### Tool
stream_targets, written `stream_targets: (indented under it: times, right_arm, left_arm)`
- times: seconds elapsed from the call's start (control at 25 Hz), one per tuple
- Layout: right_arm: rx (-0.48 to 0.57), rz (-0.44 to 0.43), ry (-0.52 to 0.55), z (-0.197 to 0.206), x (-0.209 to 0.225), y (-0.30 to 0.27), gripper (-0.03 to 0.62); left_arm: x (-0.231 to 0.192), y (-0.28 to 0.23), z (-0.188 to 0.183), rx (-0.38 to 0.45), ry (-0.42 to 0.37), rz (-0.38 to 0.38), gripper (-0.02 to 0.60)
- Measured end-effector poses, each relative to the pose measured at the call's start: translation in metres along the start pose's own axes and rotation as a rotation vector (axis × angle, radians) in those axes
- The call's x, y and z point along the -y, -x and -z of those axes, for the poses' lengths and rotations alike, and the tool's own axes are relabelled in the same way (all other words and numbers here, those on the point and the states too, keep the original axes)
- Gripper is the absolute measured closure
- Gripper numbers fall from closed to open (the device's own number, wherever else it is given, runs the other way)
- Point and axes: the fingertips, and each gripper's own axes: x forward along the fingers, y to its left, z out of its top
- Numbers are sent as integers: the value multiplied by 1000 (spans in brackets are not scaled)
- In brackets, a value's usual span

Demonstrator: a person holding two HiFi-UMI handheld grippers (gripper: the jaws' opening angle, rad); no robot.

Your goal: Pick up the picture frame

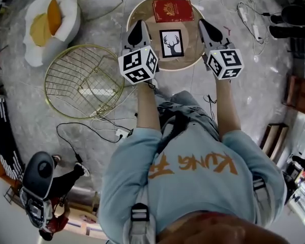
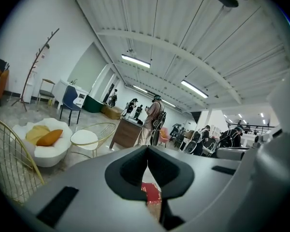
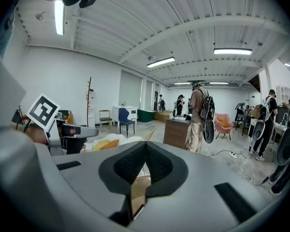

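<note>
A black picture frame (image 1: 171,43) with a deer print lies flat on the round wooden table (image 1: 142,14), with a red book (image 1: 173,10) just beyond it. My left gripper (image 1: 140,24) hovers at the frame's left side and my right gripper (image 1: 204,23) at its right, both shut and holding nothing. In the left gripper view the jaws (image 2: 147,151) are pressed together, and the red book (image 2: 151,193) shows below them. In the right gripper view the shut jaws (image 3: 145,146) point over the table's wooden top (image 3: 139,188). The frame itself is hidden in both gripper views.
A round gold wire table (image 1: 84,80) stands left of the wooden one. A white chair with yellow cushions (image 1: 51,19) sits at the far left. Cables and a power strip (image 1: 246,15) lie on the floor at the right. A person (image 1: 43,187) crouches at the lower left.
</note>
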Motion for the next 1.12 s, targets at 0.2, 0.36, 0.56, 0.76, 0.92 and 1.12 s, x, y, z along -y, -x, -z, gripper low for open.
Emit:
stream_targets:
  times: [0.2,0.36,0.56,0.76,0.92,1.12]
  right_arm:
    - [31,-9,15,-16,8,-6,595]
    - [7,36,-30,6,49,3,595]
    - [-6,49,-87,27,108,2,595]
    - [48,-31,-124,11,141,-20,595]
    - [47,-107,-173,20,151,-42,595]
    - [-41,-147,-242,67,152,-59,595]
  left_arm:
    - [-3,-20,-9,15,19,-25,561]
    - [27,-48,10,-31,-5,12,562]
    - [74,-86,26,-73,-43,44,561]
    - [98,-104,8,-55,-109,-7,561]
    - [101,-107,20,-84,-120,-76,561]
    - [81,-104,53,-155,-75,-150,561]
